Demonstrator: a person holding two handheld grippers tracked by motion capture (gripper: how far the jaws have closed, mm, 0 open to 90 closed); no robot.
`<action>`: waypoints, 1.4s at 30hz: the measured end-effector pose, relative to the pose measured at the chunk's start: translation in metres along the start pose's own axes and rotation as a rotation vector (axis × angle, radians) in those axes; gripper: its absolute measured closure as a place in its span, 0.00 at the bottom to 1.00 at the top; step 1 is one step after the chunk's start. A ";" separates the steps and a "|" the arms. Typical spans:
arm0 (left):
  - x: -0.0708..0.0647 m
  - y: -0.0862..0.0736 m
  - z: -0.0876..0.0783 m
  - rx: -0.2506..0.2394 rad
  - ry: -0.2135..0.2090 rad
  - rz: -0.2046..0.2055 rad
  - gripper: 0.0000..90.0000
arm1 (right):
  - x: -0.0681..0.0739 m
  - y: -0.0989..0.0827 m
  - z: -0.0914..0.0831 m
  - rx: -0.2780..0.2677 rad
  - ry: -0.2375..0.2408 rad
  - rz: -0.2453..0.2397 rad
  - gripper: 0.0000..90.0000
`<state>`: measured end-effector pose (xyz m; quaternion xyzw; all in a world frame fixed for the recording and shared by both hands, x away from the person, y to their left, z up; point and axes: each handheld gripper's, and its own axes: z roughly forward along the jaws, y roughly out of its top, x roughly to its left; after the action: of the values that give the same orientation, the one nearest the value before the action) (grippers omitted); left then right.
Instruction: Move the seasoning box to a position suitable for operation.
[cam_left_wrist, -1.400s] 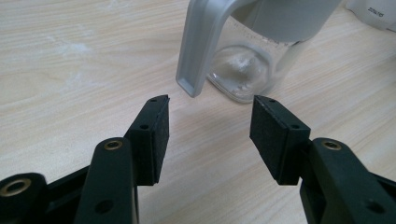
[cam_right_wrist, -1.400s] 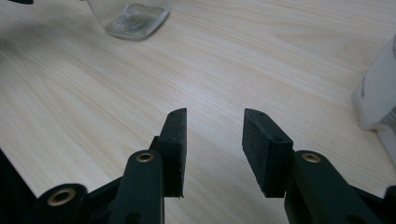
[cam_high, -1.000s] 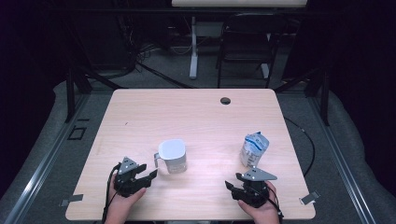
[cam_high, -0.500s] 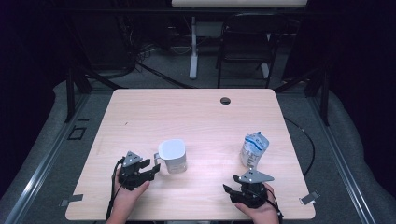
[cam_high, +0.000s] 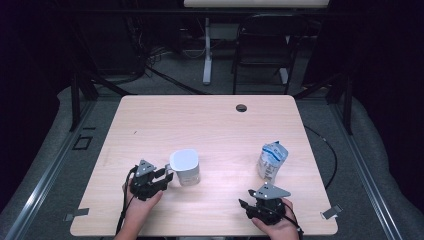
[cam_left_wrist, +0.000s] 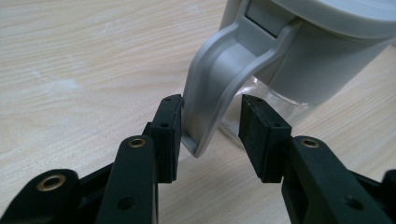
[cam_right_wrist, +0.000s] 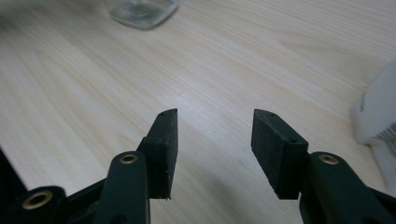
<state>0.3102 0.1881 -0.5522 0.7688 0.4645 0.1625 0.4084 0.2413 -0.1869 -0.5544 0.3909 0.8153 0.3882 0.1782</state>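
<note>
- Grey plastic lidded jug (cam_high: 185, 166) with a clear base stands upright near your side of the light wooden table (cam_high: 210, 125).
- Your left gripper (cam_high: 161, 176) has been closing around the jug's grey curved handle (cam_left_wrist: 210, 88); one pad touches it, the other stands clear, so nothing is clamped.
- Your right gripper (cam_high: 246, 205) hovers released over bare wood, near the white crinkled pouch (cam_high: 272, 160).

Grey-lidded jug (cam_high: 184, 166), blue-white pouch (cam_high: 273, 160)

Wooden table (cam_high: 210, 120) with jug (cam_high: 185, 166), pouch (cam_high: 272, 160)
</note>
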 end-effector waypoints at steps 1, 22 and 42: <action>0.000 0.001 0.000 0.001 0.003 0.000 0.66 | 0.000 -0.001 0.001 0.001 -0.001 0.012 0.59; 0.001 0.008 0.014 -0.012 0.035 -0.024 0.70 | -0.007 -0.005 0.003 -0.050 -0.026 0.097 0.56; -0.011 0.005 0.009 0.014 0.102 0.086 0.79 | -0.011 -0.007 0.004 -0.051 -0.030 0.115 0.59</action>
<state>0.3133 0.1729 -0.5523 0.7815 0.4524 0.2158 0.3715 0.2472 -0.1956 -0.5623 0.4381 0.7787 0.4124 0.1777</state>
